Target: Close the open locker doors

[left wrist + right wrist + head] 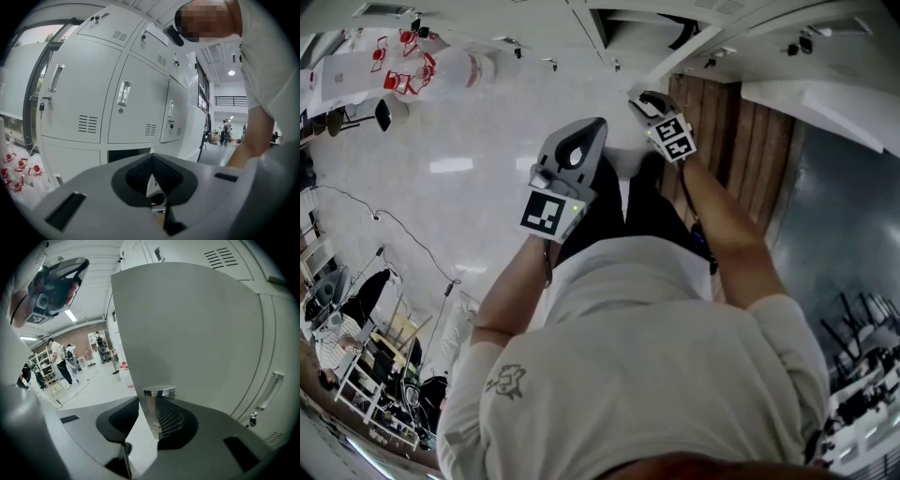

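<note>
Left gripper view faces the grey locker bank (93, 93), its upper doors (136, 103) shut, with the left gripper (152, 159) closed on nothing. Right gripper view is filled by the open locker door (187, 329), whose edge stands between the parted jaws of the right gripper (151, 411) without being clamped, one pad (169, 420) just beside the door's chrome handle (159, 392)
</note>
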### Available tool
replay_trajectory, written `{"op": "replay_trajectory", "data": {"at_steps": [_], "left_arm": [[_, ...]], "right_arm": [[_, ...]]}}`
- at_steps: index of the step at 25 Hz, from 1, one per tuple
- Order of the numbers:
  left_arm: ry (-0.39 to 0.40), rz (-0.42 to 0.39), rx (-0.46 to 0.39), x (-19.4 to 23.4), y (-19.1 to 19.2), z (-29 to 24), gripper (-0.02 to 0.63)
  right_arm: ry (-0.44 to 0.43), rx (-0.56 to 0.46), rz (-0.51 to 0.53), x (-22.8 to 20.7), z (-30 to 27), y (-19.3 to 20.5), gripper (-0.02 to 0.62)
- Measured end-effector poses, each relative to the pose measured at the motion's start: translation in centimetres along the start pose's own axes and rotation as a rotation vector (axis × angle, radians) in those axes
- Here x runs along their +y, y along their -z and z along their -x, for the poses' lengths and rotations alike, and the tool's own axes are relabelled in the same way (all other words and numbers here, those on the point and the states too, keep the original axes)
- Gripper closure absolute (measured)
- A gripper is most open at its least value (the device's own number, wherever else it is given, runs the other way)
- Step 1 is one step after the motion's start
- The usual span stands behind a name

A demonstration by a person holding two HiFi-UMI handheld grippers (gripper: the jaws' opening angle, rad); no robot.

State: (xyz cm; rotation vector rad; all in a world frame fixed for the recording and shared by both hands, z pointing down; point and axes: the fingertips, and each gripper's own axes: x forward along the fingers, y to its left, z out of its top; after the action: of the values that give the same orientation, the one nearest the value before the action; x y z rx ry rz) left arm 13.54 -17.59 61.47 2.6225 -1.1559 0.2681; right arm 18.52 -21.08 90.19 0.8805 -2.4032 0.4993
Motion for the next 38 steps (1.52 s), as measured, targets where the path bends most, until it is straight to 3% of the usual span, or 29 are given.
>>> {"op": "replay_trajectory", "data": {"at_steps": [13,23,38], "left_arm": [[-0.003,0.023,0.006,6.8,0.2,1.9,0.607],[0.04,0.005,0.008,11.8,-0.6,1.8,0.607],[0.104,0.005,0.016,16.1,-1.1,0.9,0.607]], "right_arm": [[0.092,-0.008,-0.066,-1.4,-5.7,-4.5,0.487],[0.248,-0.039,-0.152,-4.9,-10.0,-7.0,0.488],[0.375,-0.051,-0.25,-9.2,-13.4,-10.6,0.488]]}}
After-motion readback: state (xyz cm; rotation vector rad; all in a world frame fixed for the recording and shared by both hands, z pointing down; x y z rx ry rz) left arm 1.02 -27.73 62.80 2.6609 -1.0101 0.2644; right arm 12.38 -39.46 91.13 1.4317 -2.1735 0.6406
